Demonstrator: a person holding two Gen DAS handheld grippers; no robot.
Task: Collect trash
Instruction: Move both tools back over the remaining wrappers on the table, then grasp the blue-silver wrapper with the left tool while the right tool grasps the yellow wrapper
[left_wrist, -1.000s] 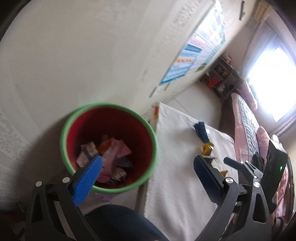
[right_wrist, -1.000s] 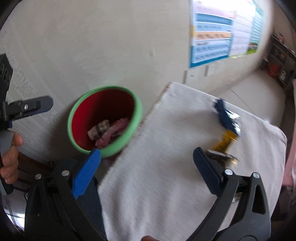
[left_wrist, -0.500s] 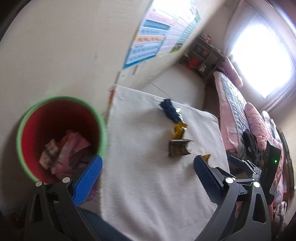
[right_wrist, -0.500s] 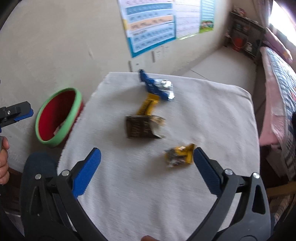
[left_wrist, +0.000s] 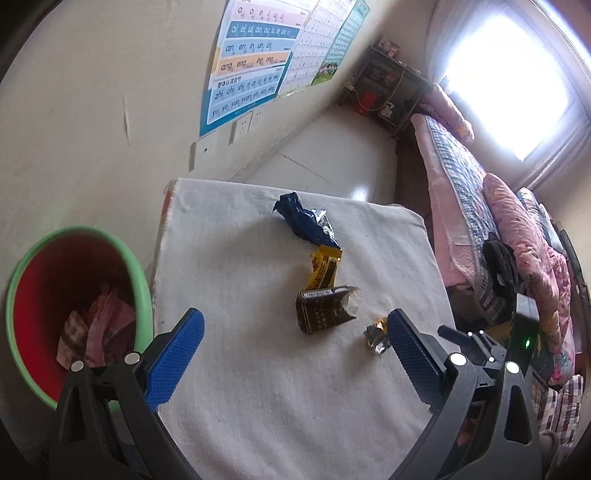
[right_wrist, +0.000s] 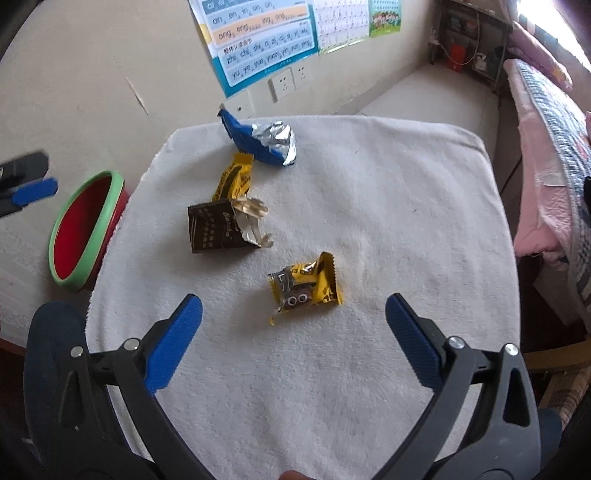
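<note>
In the right wrist view the right gripper fills the bottom of the frame, jaws spread wide and holding nothing. Just above it, at centre, lies a small yellow wrapper on the white cloth. Further up and left sits a torn brown packet, touching a long yellow wrapper, and beyond that, near the cloth's far edge, a blue foil wrapper. The bin, red inside with a green rim, stands off the cloth at mid left.

In the left wrist view the left gripper is likewise wide open and empty at the bottom of the frame, with the bin at lower left already holding crumpled trash.

Four pieces seem left to collect, the small yellow wrapper likely first. Risks, as I judge them:
- The wrapper is thin and flat; closing too high would miss it, too low would pinch the cloth and drag it.
- Dragging the cloth could scatter the other pieces.
- Light foil may slip from the pads on the way to the bin and land outside it.
</note>
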